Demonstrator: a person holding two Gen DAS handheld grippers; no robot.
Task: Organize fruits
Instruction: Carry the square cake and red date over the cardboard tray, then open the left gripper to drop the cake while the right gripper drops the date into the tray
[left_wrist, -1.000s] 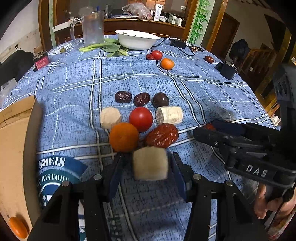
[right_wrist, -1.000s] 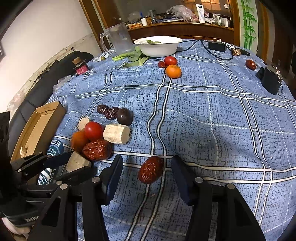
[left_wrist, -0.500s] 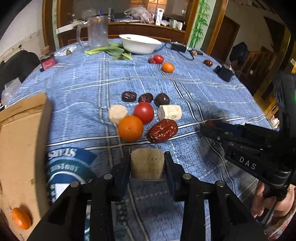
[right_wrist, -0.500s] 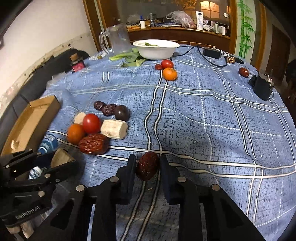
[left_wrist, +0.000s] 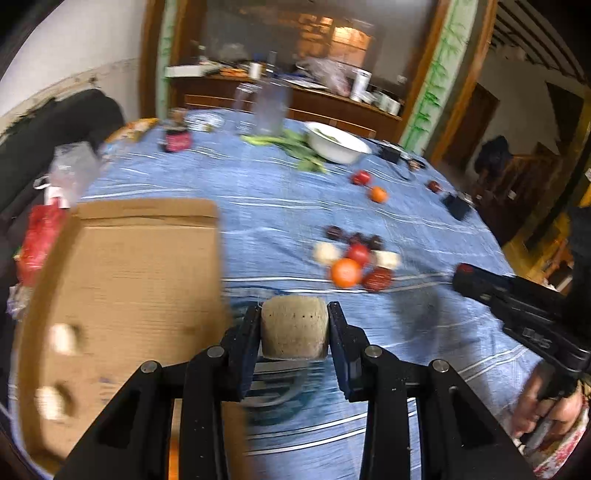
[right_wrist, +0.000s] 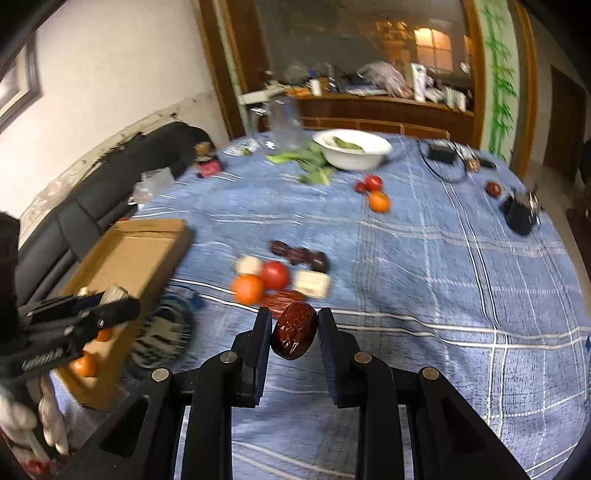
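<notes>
Table (left_wrist: 295, 206): round, covered by a blue cloth with a pale grid of lines; cloth surface woven and matt. It stands in a room with a white wall, a dark sofa (right_wrist: 110, 184) at the left and a cluttered wooden sideboard (right_wrist: 369, 107) behind.

Box (left_wrist: 125, 280): flat brown corrugated cardboard, open, at the table's left edge. The left wrist view shows two pale blurred pieces inside; the right wrist view shows two oranges at its near end.

Bowl (right_wrist: 351, 149): white, round, glossy, at the far side, with green leaves (right_wrist: 310, 162) beside it and a clear jug (right_wrist: 284, 122) behind.

Fruit cluster (right_wrist: 280, 273): mid-table. It holds an orange, a tomato, pale cylinders and dark wrinkled dates, all blurred and lying close together.

Left gripper (left_wrist: 294, 328): black, closed onto a pale chunk (left_wrist: 294, 326), a blunt, beige, cylindrical piece with a pitted face. It is held above the cloth just right of the box edge.

Right gripper (right_wrist: 294, 334): black, closed onto a date (right_wrist: 294, 334), oval, dark red, glossy and wrinkled. It is held above the cloth just in front of the cluster. Only the right wrist view shows this date clearly; in the left wrist view only a red speck shows at that gripper's tip.
</notes>
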